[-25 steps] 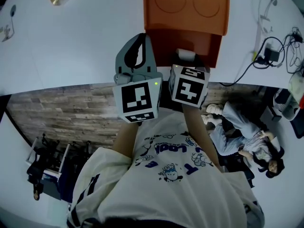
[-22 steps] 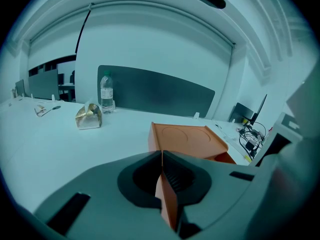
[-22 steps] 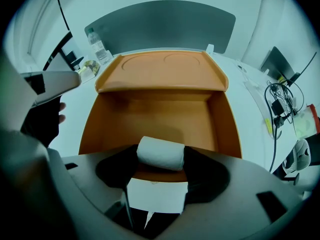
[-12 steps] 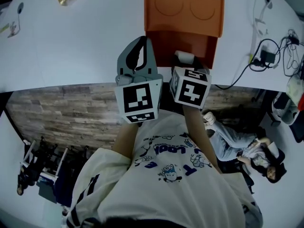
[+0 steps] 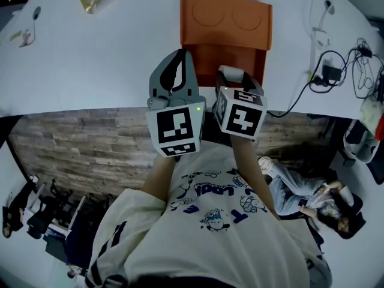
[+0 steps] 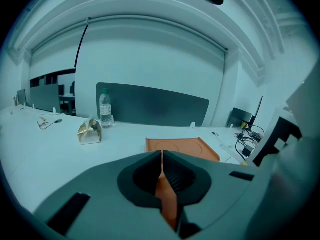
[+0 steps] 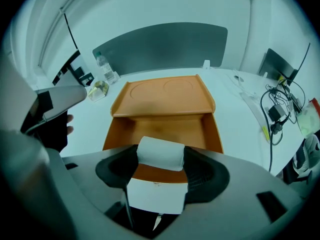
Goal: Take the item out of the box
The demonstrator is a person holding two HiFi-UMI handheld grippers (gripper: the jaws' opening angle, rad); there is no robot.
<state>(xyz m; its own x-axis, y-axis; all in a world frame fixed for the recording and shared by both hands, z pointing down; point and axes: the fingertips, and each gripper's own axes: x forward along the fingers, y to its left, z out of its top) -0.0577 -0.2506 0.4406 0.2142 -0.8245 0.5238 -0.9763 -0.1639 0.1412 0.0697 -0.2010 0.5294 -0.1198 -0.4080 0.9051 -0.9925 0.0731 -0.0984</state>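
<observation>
white item clamped at the box's near edge

the right gripper [image 7: 159, 159] is clamped on the white item [image 7: 161, 151], just over the near edge of the open orange box [image 7: 162, 101] on the white table [image 5: 90, 53]. the left gripper [image 6: 161, 156] has its jaws together, pinching a thin orange wall of the box.

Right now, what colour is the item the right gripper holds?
The item is white; the right gripper view shows it best.

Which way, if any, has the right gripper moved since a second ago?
No: the right gripper, jaws shut on the white roll, sits over the near edge of the orange box, as before.
</observation>
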